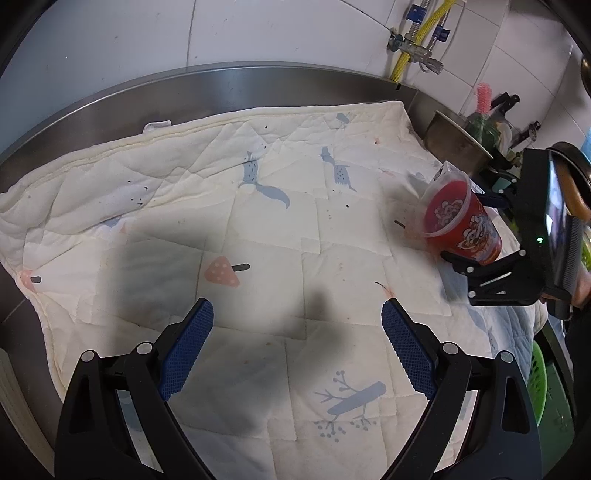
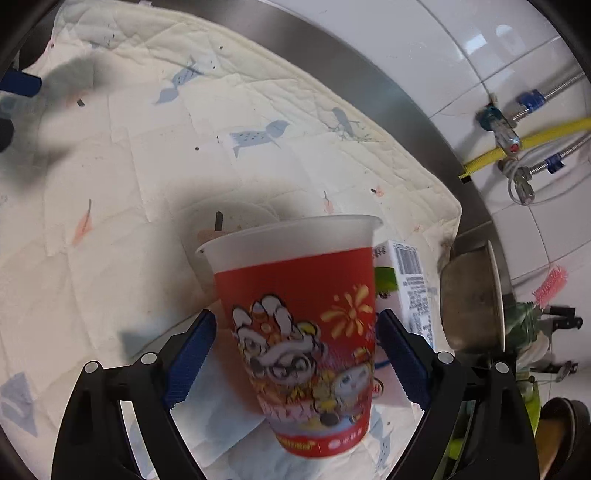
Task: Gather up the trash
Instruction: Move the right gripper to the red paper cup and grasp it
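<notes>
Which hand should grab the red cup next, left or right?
Right, I think. The right gripper already has the red cup standing between its open fingers, so it only needs to squeeze. The left gripper is open over bare quilt, off to one side of the cup.

A white quilted cloth [image 1: 258, 221] printed with pale blue birds and a pink mushroom covers the stainless steel counter [image 1: 221, 85]. At the cloth's far corner stands a dull metal bowl [image 1: 454, 142]. On the white tiled wall [image 1: 277, 29] runs a yellow ribbed hose [image 1: 424, 33] (valves beside it).
</notes>
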